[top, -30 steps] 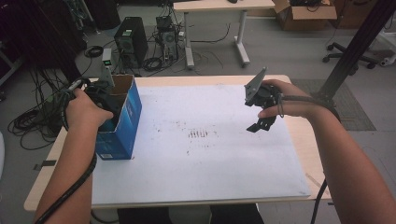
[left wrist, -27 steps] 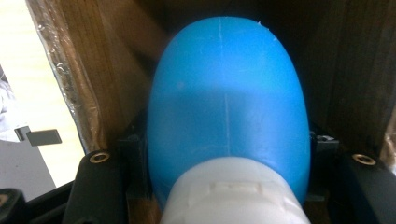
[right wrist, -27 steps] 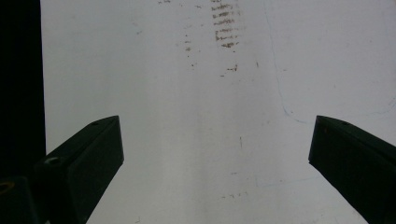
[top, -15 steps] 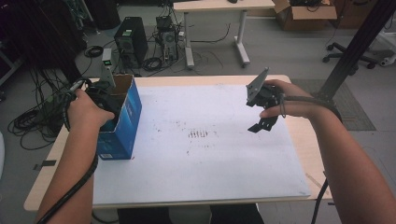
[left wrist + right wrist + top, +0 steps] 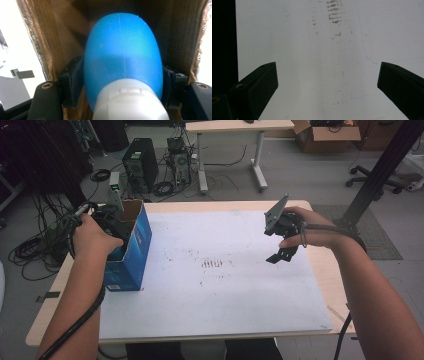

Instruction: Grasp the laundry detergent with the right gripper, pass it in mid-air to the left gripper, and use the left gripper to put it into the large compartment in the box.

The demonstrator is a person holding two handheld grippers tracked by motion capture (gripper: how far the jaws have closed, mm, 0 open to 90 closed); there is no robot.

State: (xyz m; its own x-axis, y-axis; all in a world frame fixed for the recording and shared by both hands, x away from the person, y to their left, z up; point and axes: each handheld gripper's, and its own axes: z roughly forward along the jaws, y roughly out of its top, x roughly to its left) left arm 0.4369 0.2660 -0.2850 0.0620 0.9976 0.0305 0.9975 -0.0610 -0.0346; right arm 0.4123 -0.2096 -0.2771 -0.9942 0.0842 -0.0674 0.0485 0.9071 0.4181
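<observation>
Step in hand: looks like dropping the blue bottle [image 5: 122, 60] into the cardboard box [image 5: 131, 251], which stands near the table's [image 5: 310, 285] left edge, toward the far corner.

Left gripper [image 5: 122, 92]: down inside the box. Its jaws have just been opening, and the bottle sits between the pads [image 5: 75, 82]. I honestly cannot tell if they are pressing on it or barely off it.

Right gripper [image 5: 280, 245]: jaws spread wide, nothing in them, hovering over the bare white sheet [image 5: 317, 62] toward the table's right side.

Where the bottle is: inside the box, brown walls close on both sides, its white cap [image 5: 130, 102] end nearest the camera.

How it looks: smooth rounded blue plastic, egg-ish body, faint seam down the middle, pale cap. Probably slippery-ish and light.

Next move, my guess: spread the left jaws fully so the bottle settles, then lift straight up without catching the box wall.
</observation>
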